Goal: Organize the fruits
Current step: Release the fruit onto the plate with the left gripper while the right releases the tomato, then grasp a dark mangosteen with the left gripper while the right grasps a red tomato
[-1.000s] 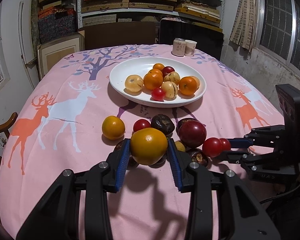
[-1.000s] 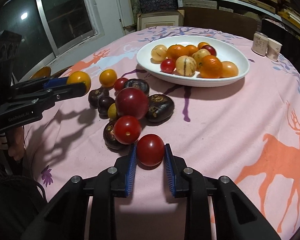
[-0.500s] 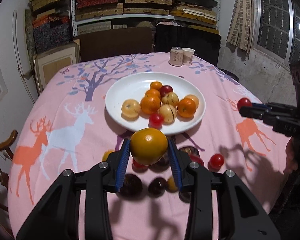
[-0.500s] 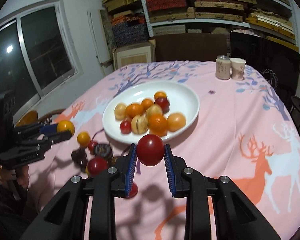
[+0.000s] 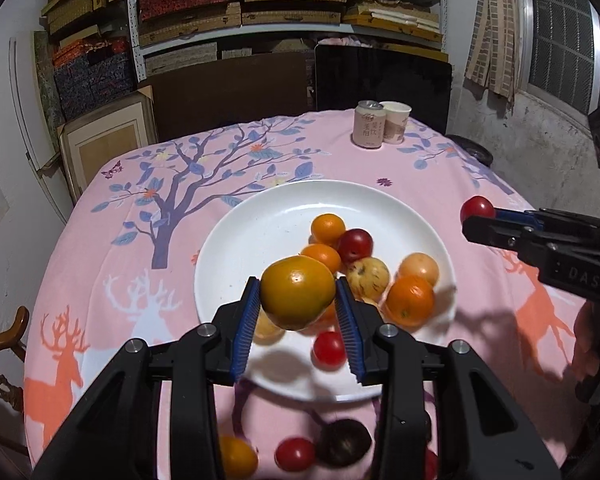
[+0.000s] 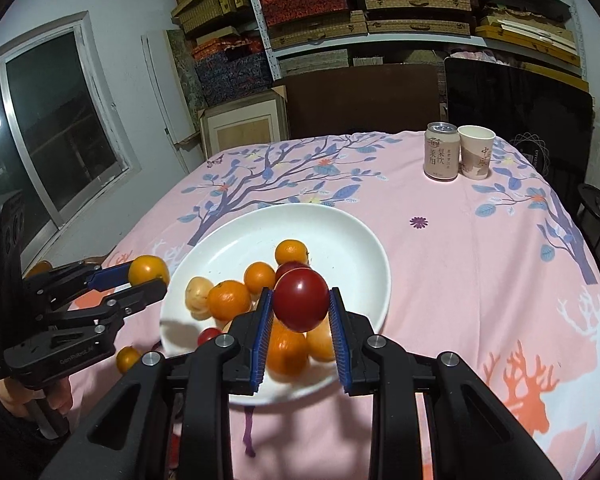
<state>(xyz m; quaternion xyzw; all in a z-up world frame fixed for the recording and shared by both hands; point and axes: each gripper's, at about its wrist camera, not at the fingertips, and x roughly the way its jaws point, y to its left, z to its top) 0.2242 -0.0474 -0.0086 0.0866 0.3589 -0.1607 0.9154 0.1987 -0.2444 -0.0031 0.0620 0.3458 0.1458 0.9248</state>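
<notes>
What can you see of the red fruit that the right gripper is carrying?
The round, glossy, deep red fruit looks smooth and unmarked, with a small highlight on top. It is clamped at its sides between the blue ribbed pads of the right gripper, held in the air above the near part of the white plate, clear of the fruit there. Nothing but the pads touches it.

From my left wrist camera the plate (image 5: 236, 264) sits mid-table on the tablecloth (image 5: 100, 264), fruit heaped in its near-right half. At one o'clock behind it, a can (image 5: 367, 125) and a paper cup (image 5: 396, 121) stand touching — can to the left. At six o'clock, before the plate's near rim, loose fruits (image 5: 342, 442) lie on the cloth. My left gripper (image 5: 298, 314) hangs over the plate's near side with an orange fruit (image 5: 296, 292) between its pads; my right gripper (image 5: 470, 220) sits at three o'clock, right of the plate — a small tomato (image 5: 477, 208) at its tip.
</notes>
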